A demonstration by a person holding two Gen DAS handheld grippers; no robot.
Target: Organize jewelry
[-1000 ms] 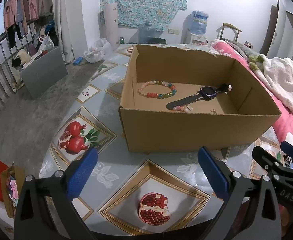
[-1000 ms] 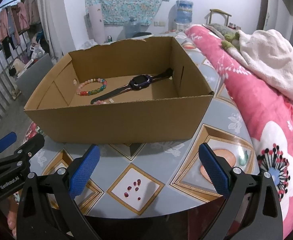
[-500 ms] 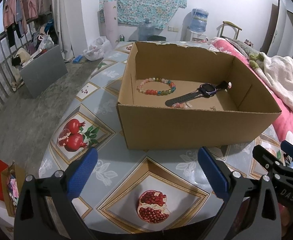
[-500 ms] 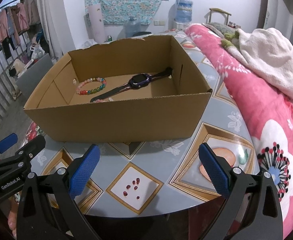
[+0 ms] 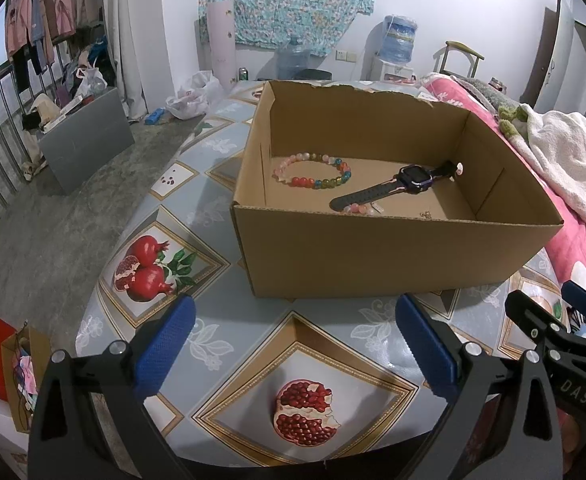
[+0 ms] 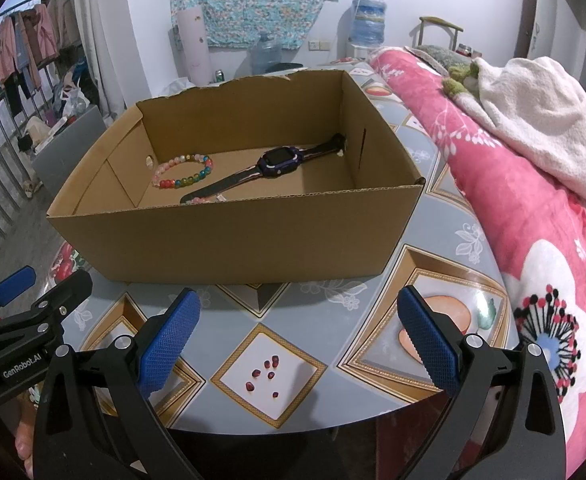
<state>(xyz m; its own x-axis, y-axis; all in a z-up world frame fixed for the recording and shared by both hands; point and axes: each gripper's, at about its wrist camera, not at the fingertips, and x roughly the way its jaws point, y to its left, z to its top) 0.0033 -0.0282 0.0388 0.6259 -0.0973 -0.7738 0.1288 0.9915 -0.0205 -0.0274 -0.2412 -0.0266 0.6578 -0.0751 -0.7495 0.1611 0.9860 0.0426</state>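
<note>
The left gripper (image 5: 293,344) hangs low and near, its two blue-padded fingers (image 5: 165,344) spread wide with nothing between them. The right gripper (image 6: 299,334) sits level beside it on the right, jaws equally wide and empty. Each shows at the edge of the other's view, close alongside but apart. A fingertip (image 6: 23,446) shows under the left gripper's body.
</note>
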